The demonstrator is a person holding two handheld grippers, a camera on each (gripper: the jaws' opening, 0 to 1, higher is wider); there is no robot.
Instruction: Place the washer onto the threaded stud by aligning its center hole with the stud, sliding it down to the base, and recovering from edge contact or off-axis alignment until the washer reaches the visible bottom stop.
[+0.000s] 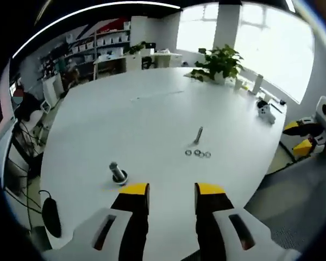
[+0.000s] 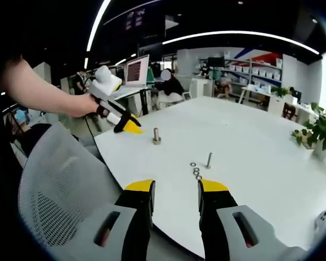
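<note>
Washers (image 1: pixel 198 153), small flat metal rings, are lying in a short row on the smooth white table (image 1: pixel 152 114), just beside a loose metal bolt (image 1: pixel 198 134) that is standing slightly tilted. In the right gripper view the same rings (image 2: pixel 195 170) are seen near that bolt (image 2: pixel 209 159). The threaded stud (image 1: pixel 117 173), a short grey cylinder on a round dark base, is standing upright well apart from the washers, toward the table edge; in the right gripper view it (image 2: pixel 156 136) is seen beyond the rings.

The left gripper (image 1: pixel 171 189) is being held above the table edge, its yellow-tipped black jaws parted with bare table between them and nothing gripped. The right gripper (image 2: pixel 176 186) is being held likewise, jaws apart and empty, over the table rim (image 2: pixel 125 163). A grey mesh chair back (image 2: pixel 54 179) is seen beside that rim. A leafy potted plant (image 1: pixel 220 62) is standing at the far side of the table from the washers.
</note>
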